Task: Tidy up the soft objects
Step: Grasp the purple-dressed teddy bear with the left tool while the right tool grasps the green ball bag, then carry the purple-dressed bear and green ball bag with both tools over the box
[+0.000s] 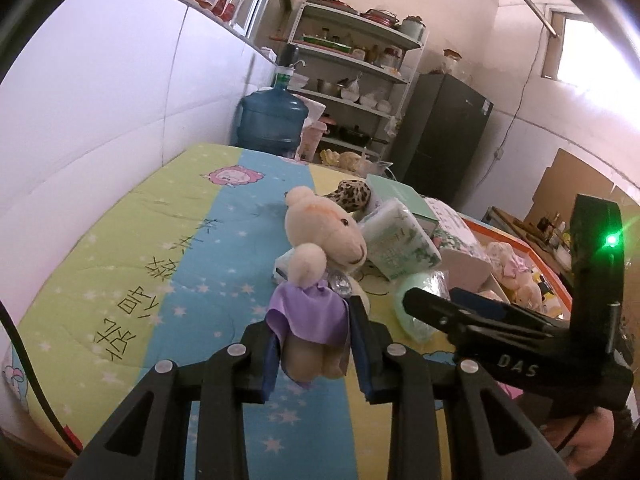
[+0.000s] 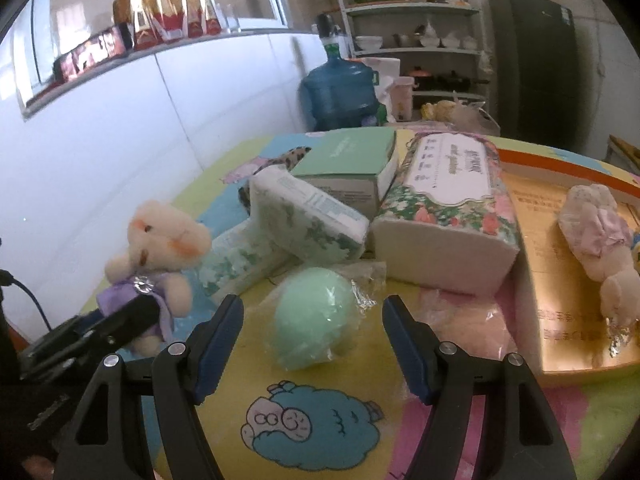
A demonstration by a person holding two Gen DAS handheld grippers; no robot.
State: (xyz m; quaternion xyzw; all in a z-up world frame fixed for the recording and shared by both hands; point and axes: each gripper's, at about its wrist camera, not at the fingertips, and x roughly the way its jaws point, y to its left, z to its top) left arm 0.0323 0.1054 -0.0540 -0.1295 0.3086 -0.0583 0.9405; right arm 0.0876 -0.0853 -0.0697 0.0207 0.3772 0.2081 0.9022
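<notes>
Left claw pinches the plush bear to lift it; right claw gapes toward the green sponge at 12 o'clock

Cream bear in purple dress, upright, green wrapped sponge lying on quilt

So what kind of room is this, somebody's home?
Probably a lived-in kitchen or storeroom in a home: a metal shelf rack holding pots and bowls, a blue water jug, a dark fridge, and a table under a cartoon quilt.
</notes>
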